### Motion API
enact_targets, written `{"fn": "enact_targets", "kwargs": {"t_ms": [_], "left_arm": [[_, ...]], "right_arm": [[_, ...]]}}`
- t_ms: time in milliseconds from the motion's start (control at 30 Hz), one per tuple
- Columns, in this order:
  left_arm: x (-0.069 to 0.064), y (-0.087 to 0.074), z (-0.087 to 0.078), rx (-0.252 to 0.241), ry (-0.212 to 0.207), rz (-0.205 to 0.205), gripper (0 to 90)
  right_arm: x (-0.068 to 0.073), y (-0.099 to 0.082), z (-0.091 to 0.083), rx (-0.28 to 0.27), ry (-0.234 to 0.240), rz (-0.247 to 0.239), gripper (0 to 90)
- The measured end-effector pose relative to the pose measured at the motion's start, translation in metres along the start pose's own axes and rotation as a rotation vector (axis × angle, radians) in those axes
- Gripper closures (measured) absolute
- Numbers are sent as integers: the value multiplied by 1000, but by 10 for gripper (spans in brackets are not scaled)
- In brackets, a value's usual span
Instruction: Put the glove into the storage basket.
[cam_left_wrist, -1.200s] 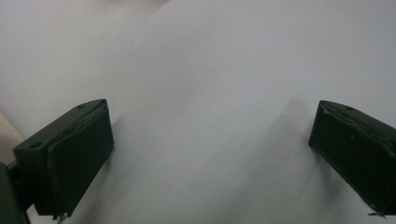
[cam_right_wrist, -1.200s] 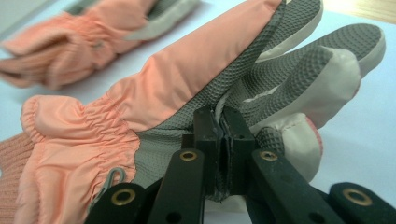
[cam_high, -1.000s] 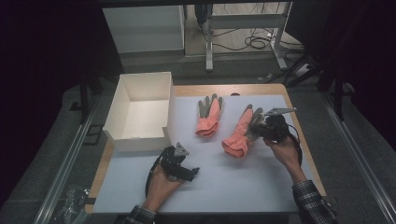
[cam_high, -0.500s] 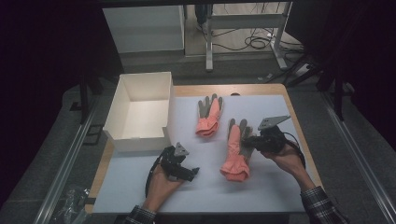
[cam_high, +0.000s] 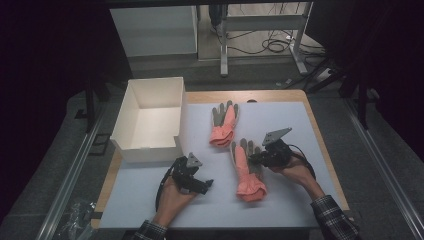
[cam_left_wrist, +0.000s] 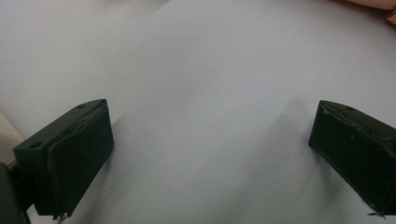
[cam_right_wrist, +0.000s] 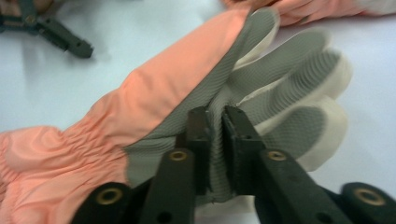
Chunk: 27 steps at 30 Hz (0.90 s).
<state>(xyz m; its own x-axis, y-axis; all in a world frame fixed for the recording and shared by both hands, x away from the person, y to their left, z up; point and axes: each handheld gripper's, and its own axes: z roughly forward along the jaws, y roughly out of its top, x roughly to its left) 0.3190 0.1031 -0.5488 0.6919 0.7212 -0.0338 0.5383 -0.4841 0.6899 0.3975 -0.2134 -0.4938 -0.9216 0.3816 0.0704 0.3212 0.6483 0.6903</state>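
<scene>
The right claw (cam_high: 256, 159) pinches the near glove (cam_high: 246, 167) at its palm edge; the glove's long axis runs twelve to six on the surface (cam_high: 300, 200). The white box (cam_high: 150, 120) lies at ten o'clock from it, nearer the left claw (cam_high: 202, 184), which rests wide open and empty.

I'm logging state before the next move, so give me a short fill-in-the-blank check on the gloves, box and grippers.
1. The right gripper is shut on the near glove, pinching its ____ palm fabric.
2. The left gripper has its jaws ____ over the bare mat.
3. The white box holds ____ gloves.
4. The far glove lies ____ of the box.

Missing words: grey; open; no; right
</scene>
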Motion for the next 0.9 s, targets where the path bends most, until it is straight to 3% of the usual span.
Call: {"fn": "enact_targets", "kwargs": {"t_ms": [167, 233, 367, 533, 900], "left_arm": [[0, 0, 0, 0, 0, 0, 0], [0, 0, 0, 5, 0, 5, 0], [0, 0, 0, 4, 0, 5, 0], [0, 0, 0, 5, 0, 5, 0], [1, 0, 0, 7, 1, 7, 0]], "right_arm": [[-3, 7, -12, -39, -56, 11, 712], [-7, 12, -17, -50, -104, 28, 676], [-19, 24, -15, -82, -164, 104, 633], [-33, 38, -2, -108, -187, 160, 607], [-62, 76, 45, -119, -253, 204, 494]]}}
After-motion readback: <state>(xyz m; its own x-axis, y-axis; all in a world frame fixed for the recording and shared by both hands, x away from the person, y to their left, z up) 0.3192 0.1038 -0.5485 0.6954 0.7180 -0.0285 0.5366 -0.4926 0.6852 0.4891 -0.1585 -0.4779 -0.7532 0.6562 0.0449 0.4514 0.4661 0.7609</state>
